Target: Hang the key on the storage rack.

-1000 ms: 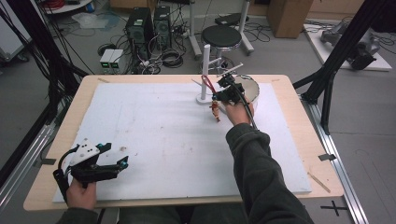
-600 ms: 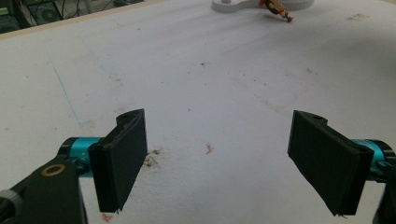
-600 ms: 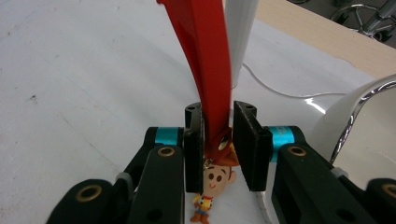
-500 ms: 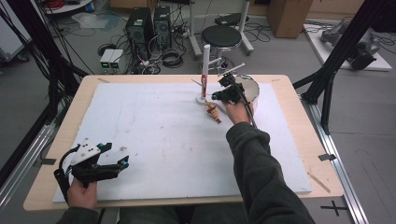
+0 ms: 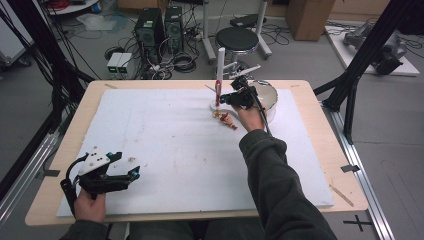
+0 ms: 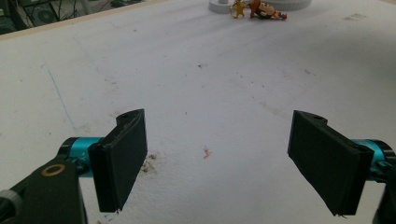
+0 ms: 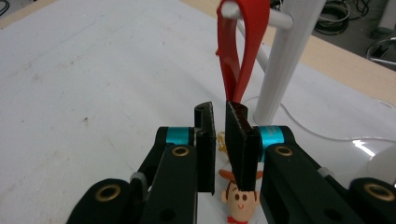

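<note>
Right gripper view shows the right gripper (image 7: 219, 135) with its jaws nearly together, a narrow gap between the pads; the red strap (image 7: 243, 51) runs down into that gap, so the grip appears to be on the strap's lower end. The strap loops over a peg of the white stand (image 7: 285, 60). Below the peg, at the stand's foot, lies the figure charm (image 5: 227, 119) — small, light, hard and probably slippery. The strap is soft and limp; take hold on its flat band, not on the charm. Compared with a second ago, the right gripper sits closer to the stand's post, and the charm lies nearer the foot. Well away from the stand, the left gripper (image 5: 132, 174) rests wide open and empty — unchanged.
</note>
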`<state>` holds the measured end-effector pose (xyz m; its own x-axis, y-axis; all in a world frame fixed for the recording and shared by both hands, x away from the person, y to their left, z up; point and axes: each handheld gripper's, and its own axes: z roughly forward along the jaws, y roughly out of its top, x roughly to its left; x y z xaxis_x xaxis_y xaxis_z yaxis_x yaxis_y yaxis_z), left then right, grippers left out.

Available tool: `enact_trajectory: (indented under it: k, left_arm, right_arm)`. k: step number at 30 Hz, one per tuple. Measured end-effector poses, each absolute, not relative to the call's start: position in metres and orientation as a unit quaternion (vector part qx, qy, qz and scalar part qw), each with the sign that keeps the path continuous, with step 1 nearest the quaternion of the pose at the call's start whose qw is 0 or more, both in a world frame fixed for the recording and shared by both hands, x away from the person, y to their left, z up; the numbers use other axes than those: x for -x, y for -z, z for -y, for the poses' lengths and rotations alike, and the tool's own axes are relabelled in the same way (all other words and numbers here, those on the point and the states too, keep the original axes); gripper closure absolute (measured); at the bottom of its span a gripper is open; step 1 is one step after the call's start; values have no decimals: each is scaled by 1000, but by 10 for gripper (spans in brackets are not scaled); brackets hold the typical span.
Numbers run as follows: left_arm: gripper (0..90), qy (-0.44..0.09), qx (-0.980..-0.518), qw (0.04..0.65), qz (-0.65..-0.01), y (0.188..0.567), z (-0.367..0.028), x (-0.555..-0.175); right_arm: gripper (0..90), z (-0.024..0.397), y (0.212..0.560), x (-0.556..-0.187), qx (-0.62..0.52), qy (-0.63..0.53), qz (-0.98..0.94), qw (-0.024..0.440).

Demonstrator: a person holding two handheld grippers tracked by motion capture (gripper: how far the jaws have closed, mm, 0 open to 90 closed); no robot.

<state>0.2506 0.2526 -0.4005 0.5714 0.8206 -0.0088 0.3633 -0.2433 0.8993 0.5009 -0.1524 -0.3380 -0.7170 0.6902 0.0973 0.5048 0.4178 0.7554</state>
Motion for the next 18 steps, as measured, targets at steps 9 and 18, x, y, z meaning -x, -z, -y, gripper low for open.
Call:
enact_trajectory:
  k: [9, 18]
  left_arm:
    - [203, -243, -750, 473, -394, 400, -254, -250]
    - [203, -243, -750, 472, -393, 400, -255, -250]
  right_arm:
    - [847, 145, 326, -508, -364, -407, -825, 148]
    - [842, 149, 330, -513, -381, -402, -820, 146]
